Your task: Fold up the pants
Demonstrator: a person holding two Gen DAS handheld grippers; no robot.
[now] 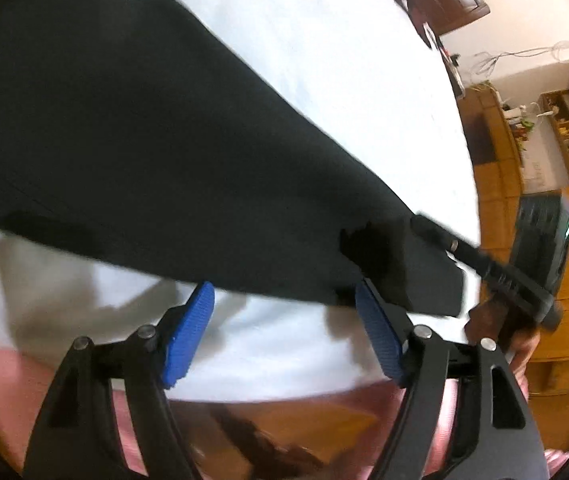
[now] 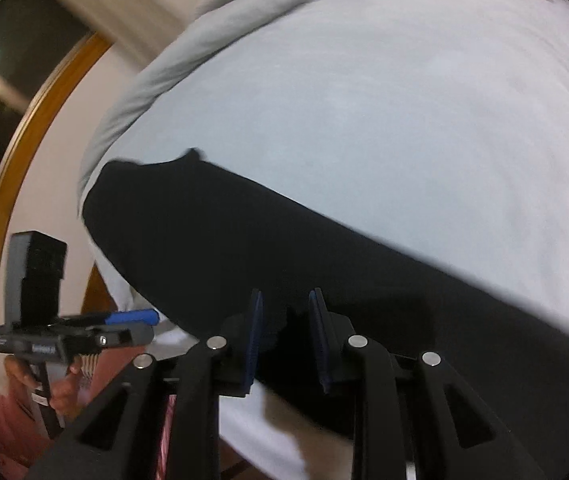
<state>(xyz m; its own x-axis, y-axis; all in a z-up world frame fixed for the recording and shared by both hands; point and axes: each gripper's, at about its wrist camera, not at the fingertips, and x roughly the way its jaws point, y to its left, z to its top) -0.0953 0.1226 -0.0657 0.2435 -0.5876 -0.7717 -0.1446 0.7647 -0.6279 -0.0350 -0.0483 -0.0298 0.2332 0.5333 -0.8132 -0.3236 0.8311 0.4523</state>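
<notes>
Pants [image 1: 144, 140], black and laid out flat on the white-sheeted bed [image 1: 344, 60], stretch as one long dark band across and ahead of both claws, the long axis running crosswise to each claw's pointing direction. The left gripper [image 1: 284, 332] stands wide open with nothing between its blue pads [image 1: 188, 336], its tips just short of the near edge of the cloth, which passes right in front of them. The right gripper [image 2: 284, 340] is narrowed to a small gap with dark cloth lying in and beneath that gap (whether the pads truly pinch it I cannot tell). Seen from the left wrist, the right gripper [image 1: 444, 244] sits at the narrow end of the band, so the right hand is nearer a hold; the left must advance slightly forward to reach the hem.
</notes>
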